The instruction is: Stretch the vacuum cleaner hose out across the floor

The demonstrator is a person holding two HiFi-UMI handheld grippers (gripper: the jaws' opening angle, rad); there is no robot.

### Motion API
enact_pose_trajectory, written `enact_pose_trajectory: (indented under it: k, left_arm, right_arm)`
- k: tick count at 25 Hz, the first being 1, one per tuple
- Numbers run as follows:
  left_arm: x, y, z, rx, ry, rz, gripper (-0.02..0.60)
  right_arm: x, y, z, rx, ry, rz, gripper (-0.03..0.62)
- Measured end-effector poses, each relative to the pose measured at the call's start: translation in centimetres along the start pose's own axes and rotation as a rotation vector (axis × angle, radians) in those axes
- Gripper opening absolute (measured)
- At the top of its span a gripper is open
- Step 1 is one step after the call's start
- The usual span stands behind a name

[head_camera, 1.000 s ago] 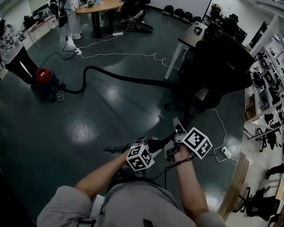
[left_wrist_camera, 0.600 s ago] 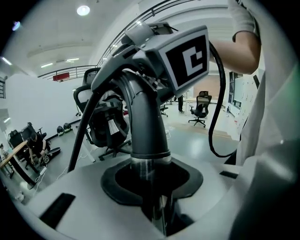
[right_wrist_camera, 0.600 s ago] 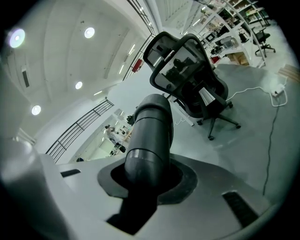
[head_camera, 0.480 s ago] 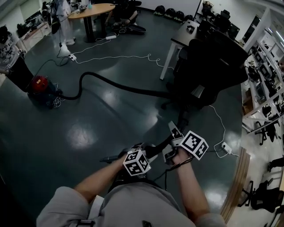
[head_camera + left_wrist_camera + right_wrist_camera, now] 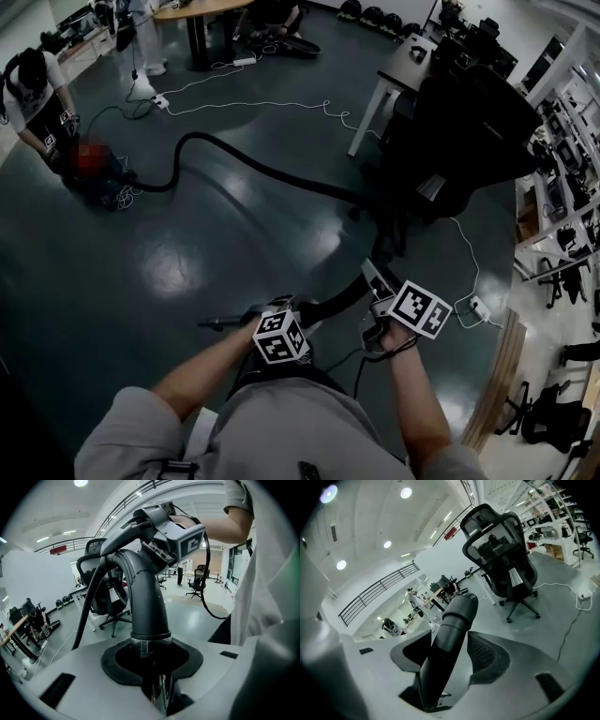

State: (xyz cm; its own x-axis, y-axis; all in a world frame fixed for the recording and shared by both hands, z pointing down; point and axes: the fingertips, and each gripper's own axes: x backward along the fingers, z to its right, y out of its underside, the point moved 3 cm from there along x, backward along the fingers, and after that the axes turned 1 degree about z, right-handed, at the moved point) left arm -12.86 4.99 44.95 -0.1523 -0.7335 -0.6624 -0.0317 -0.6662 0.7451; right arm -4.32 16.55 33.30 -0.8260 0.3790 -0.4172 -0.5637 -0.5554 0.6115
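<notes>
The long black flexible vacuum cleaner hose (image 5: 262, 171) lies across the dark glossy floor (image 5: 187, 272). From the red canister vacuum cleaner (image 5: 91, 161) at upper left it loops up and runs right. It then passes the base of the black mesh-backed office chair (image 5: 464, 131) and curves down to the grippers at lower centre.

The left gripper (image 5: 270, 314) is clamped on the grey bent plastic hose handle (image 5: 147, 597). The right gripper (image 5: 375, 283) has just been opening its jaws; the upper end of that handle stands between them, with one pad clear of it.

The chair and the white-legged table (image 5: 403, 70) behind it crowd the hose's right stretch. A person in a light top (image 5: 36, 89) crouches just beside the vacuum cleaner. A thin white cable (image 5: 267, 103) snakes across the upper floor — another leads to a white power strip (image 5: 478, 309) at right, near pale wooden planks (image 5: 497, 375) along the lower right edge. The middle and left of the floor lie open.
</notes>
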Motion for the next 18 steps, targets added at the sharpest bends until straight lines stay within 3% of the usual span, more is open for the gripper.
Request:
enact_pose_trajectory:
  k: [3,6,9,13,15,18]
  left_arm:
    - [1.0,1.4,-0.5,0.047,0.008,-0.007,0.127]
    - [1.6,3.3,-1.3,0.094,0.013,-0.02,0.127]
    - [2.2,4.9,-2.0,0.109,0.006,-0.034,0.127]
    - [3.8,5.0,-1.5,0.103,0.004,-0.047,0.128]
    - [4.7,4.6,-0.8,0.101,0.004,-0.061,0.129]
    - [5.2,4.0,0.0,0.112,-0.012,-0.093,0.129]
  right_arm:
    - [-0.1,0.0,-1.0,0.045,-0.002,-0.014,0.222]
    - [-0.2,-0.3,-0.9,0.169,-0.006,-0.042,0.222]
    - [-1.4,-0.7,0.1,0.456,-0.022,-0.112,0.222]
    - [-4.6,-1.5,1.1,0.972,-0.078,-0.253,0.222]
    - [-6.4,-2.2,0.7,1.19,-0.142,-0.279,0.222]
    - [-8.9,-3.9,0.1,1.403,-0.275,-0.264,0.222]
